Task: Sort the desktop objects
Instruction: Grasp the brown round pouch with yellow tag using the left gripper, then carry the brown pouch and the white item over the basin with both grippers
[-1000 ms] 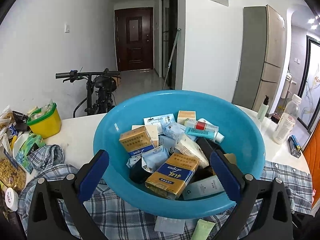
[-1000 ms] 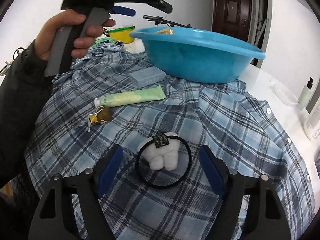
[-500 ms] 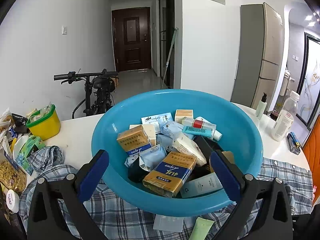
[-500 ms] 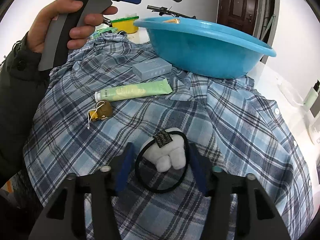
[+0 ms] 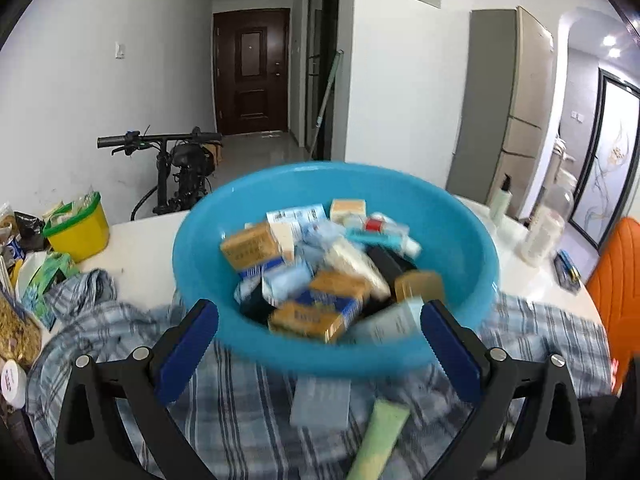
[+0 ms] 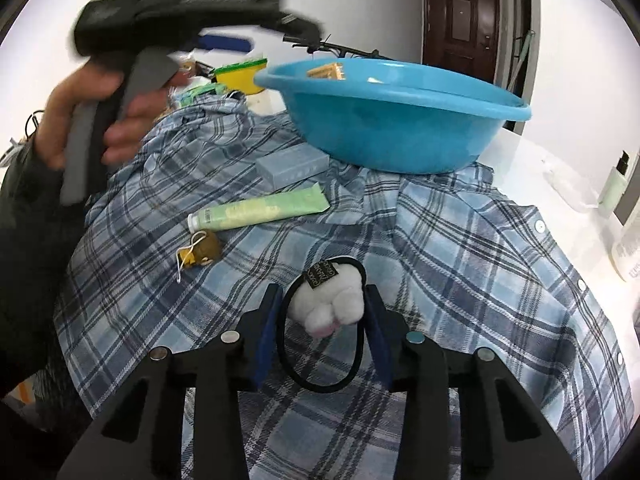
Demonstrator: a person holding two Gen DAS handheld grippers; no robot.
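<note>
Blue pads: the right tongs (image 6: 325, 322) have just been squeezing in, and their pads now sit against both sides of the black hair band (image 6: 320, 376) with the white fluffy ball (image 6: 334, 306) between them.
Hair band spot: it lies on the checked shirt (image 6: 460, 264), right between the right tongs.
Left tongs (image 5: 318, 350): spread wide with nothing between them, up over the near rim of the blue bowl (image 5: 200, 240).
Hand (image 6: 86, 118): a person's hand grips the handle of the left tongs, far up and left of the right tongs; it looks blurry.
Bowl: full of small boxes and tubes, sitting past the right tongs on the shirt.
Green tube (image 6: 260, 212): lies flat on the shirt, ahead and left of the right tongs.
Grey box (image 6: 292, 168): just past the tube, close by the bowl.
Brown tag thing (image 6: 202, 250): left and ahead of the right tongs, near the tube's cap.
Desk (image 5: 136, 256): white, under the shirt.
</note>
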